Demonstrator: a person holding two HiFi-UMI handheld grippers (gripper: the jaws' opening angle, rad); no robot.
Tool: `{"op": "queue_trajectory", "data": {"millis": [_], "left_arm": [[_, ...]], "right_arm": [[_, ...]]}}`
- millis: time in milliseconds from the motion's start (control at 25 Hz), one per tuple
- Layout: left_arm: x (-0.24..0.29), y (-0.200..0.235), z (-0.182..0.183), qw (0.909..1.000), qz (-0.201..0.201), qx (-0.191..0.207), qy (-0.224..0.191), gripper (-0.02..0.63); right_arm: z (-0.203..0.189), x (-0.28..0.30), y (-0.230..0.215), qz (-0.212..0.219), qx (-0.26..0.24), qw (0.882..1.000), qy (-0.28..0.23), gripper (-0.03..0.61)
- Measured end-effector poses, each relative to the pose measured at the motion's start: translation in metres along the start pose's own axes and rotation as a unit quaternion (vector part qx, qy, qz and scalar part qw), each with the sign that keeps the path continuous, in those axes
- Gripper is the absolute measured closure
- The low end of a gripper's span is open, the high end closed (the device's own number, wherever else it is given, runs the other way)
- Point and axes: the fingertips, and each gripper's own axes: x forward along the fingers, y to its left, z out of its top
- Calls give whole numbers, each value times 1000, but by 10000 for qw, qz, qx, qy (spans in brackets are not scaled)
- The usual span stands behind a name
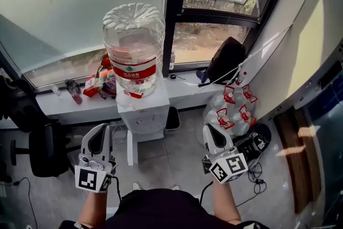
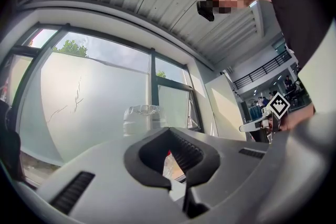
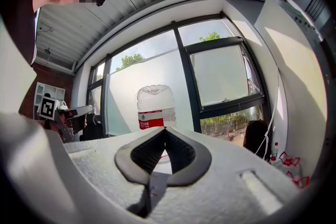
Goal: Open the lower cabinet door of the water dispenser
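Observation:
The white water dispenser (image 1: 144,112) stands against the window sill with a large clear bottle (image 1: 134,45) on top that bears a red label. Its front, with the lower cabinet door, is steeply foreshortened from above and hardly shows. My left gripper (image 1: 99,132) hangs to the dispenser's front left and my right gripper (image 1: 212,131) to its front right, both apart from it. Both are shut with nothing between their fingers. The bottle (image 2: 140,118) shows beyond the left gripper (image 2: 169,129). It (image 3: 155,107) also rises beyond the right gripper (image 3: 164,129).
A black office chair (image 1: 43,147) stands at the left. Snack packets (image 1: 99,80) and a black bag (image 1: 228,59) lie on the sill. White plastic bags with red print (image 1: 231,107), a black shoe (image 1: 257,142) and cables (image 1: 257,174) are on the floor at right.

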Motion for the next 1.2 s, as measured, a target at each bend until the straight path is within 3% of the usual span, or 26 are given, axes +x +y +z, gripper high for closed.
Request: {"op": "queue_trajectory", "data": {"millis": [400, 1200], "left_arm": [[-2, 1, 2, 9999, -5, -95, -41, 607], [-27, 8, 5, 9997, 211, -73, -118, 607]], "right_arm": [[-4, 2, 1, -122, -243, 9996, 73, 574], [-13, 26, 37, 444, -447, 9979, 160, 574]]}}
